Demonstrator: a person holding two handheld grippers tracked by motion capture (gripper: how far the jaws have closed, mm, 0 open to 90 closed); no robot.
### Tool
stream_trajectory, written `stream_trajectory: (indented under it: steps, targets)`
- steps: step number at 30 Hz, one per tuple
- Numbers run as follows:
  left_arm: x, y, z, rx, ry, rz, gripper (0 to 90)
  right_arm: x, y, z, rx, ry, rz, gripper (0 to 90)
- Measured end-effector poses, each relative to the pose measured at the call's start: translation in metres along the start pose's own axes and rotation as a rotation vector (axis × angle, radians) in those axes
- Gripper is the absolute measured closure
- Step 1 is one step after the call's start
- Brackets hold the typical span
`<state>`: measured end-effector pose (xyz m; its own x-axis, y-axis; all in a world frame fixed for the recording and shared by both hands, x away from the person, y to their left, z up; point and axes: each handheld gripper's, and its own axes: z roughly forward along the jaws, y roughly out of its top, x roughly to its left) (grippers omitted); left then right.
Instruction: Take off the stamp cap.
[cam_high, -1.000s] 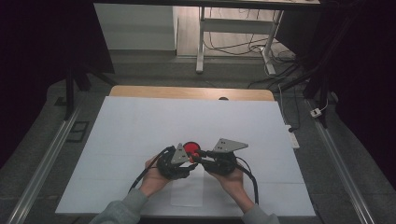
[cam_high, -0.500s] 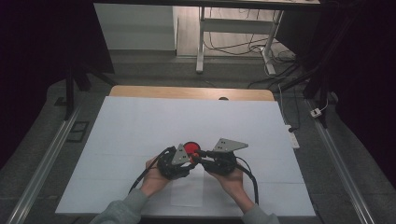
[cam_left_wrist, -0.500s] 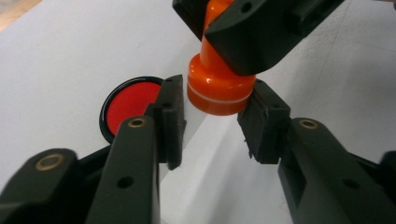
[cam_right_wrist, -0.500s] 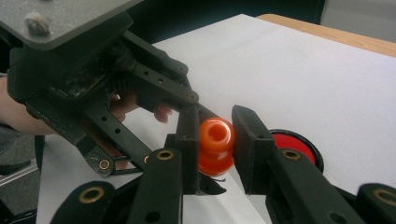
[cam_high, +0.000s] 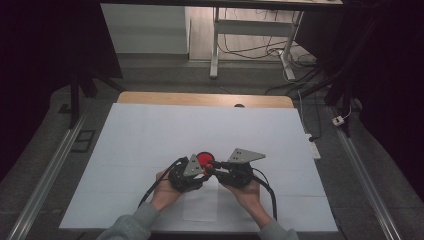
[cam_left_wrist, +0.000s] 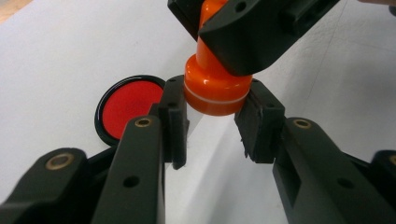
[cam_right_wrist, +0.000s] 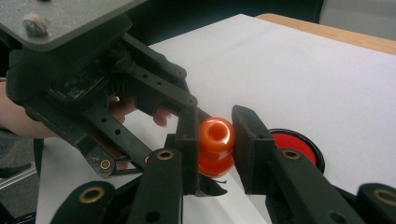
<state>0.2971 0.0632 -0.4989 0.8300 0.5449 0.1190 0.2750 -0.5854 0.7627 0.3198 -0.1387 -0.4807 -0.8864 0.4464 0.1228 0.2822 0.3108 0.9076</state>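
An orange stamp (cam_left_wrist: 215, 88) with a knob handle is held between both grippers, just above the white sheet. My left gripper (cam_left_wrist: 212, 112) has just been closing, and its pads now press on the stamp's wide base. My right gripper (cam_right_wrist: 215, 140) is shut on the stamp's (cam_right_wrist: 215, 135) narrow handle from the opposite side. A round red ink pad (cam_left_wrist: 128, 105) in a black case lies open on the sheet just behind the stamp. In the high view the two grippers, left (cam_high: 201, 171) and right (cam_high: 214, 166), meet tip to tip in front of the ink pad (cam_high: 204, 158).
A large white sheet (cam_high: 150, 135) covers the table, whose wooden edge (cam_high: 200, 98) shows at the far side. A clear rectangular film (cam_high: 200, 206) lies near the front edge between the forearms. Metal rails (cam_high: 45, 175) run along both sides.
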Motion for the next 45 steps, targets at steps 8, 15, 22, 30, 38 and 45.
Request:
stream_trajectory:
  steps: [8, 15, 22, 30, 38, 45]
  targets:
    - [-0.0001, -0.0004, 0.0005, 0.001, -0.002, 0.002, 64.6, -0.0001, -0.0005, -0.0002, 0.000, 0.001, -0.012, 72.0]
    - [-0.0002, -0.0005, 0.0007, -0.006, -0.006, -0.006, 64.2, -0.0002, -0.0007, -0.0005, -0.001, 0.000, -0.014, 72.0]
    - [0.0001, -0.0008, 0.0008, -0.009, -0.011, -0.009, 64.3, 0.0001, -0.0008, -0.0007, -0.003, 0.001, -0.014, 72.0]
    - [-0.0008, -0.0022, 0.0016, 0.001, -0.006, -0.007, 65.0, 0.0014, -0.0019, 0.0007, 0.003, -0.007, -0.025, 72.1]
    - [-0.0005, -0.0037, 0.0023, 0.004, -0.011, -0.015, 65.2, 0.0028, -0.0026, 0.0017, 0.001, -0.017, -0.027, 72.5]
    - [-0.0010, -0.0042, 0.0025, 0.007, -0.010, -0.014, 65.3, 0.0028, -0.0029, 0.0019, 0.000, -0.014, -0.013, 72.6]
